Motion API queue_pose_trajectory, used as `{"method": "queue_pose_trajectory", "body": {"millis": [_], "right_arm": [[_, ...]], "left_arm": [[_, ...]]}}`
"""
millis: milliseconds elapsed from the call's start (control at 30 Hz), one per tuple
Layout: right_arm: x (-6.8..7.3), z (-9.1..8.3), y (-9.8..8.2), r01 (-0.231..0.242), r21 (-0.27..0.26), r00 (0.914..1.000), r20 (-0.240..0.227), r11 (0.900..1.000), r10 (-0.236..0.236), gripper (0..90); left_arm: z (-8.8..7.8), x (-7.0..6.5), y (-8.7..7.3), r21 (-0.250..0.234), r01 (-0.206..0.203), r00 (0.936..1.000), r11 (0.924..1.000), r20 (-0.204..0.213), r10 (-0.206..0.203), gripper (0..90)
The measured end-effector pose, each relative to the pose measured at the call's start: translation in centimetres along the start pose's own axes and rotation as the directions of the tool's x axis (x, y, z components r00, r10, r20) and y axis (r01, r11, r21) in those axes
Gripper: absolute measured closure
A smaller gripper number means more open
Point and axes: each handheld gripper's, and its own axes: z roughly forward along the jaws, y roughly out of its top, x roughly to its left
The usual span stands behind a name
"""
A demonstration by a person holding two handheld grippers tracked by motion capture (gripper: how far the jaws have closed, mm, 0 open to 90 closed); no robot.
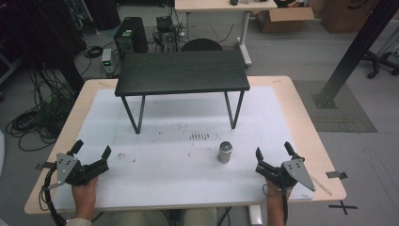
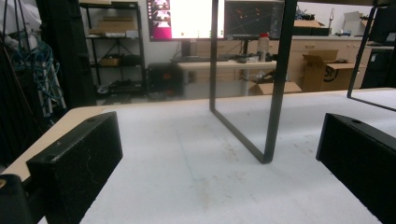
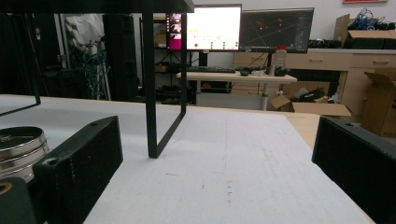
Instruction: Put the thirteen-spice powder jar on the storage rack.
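the metal can (image 1: 225, 152) stands on the table (image 1: 188, 183) just left of the released right gripper (image 1: 273, 151), well apart from the released left gripper (image 1: 92, 149).

Claw (image 2: 219, 163) spread wide — black stand leg (image 2: 275, 93) ahead.

A light wooden table (image 1: 301, 117) carries the scene, most of its top covered by a white sheet (image 1: 179, 165) that leaves bare wood along the edges. The sheet is scuffed — dark specks cluster near its middle and a brownish smudge sits toward the left. Standing on the sheet at the far side is a small black stand (image 1: 182, 71) with a dark top and thin metal legs. Nearer the front, right of centre, a short metal can (image 1: 225, 152) stands upright — well apart from the stand's legs.
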Motion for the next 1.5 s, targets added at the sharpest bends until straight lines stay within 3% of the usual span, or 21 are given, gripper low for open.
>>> {"method": "queue_pose_trajectory", "body": {"millis": [967,1167,1500], "right_arm": [[-0.1,0.0,0.1,-0.008,0.003,1.0000,-0.003,1.000,0.008,0.0],[-0.5,-0.2,0.5,-0.044,0.010,0.9989,-0.014,0.999,0.044,0.0],[0.5,-0.3,3.1,-0.047,-0.005,0.9941,-0.098,0.999,0.046,1.1]], "left_arm": [[0.0,0.0,0.0,-0.004,0.001,1.0000,1.0000,0.000,-0.001,0.7],[0.0,0.0,0.0,-0.003,0.001,1.0000,1.0000,0.000,-0.001,0.7],[0.0,0.0,0.0,-0.005,0.003,1.0000,1.0000,0.001,-0.003,0.7]]}}
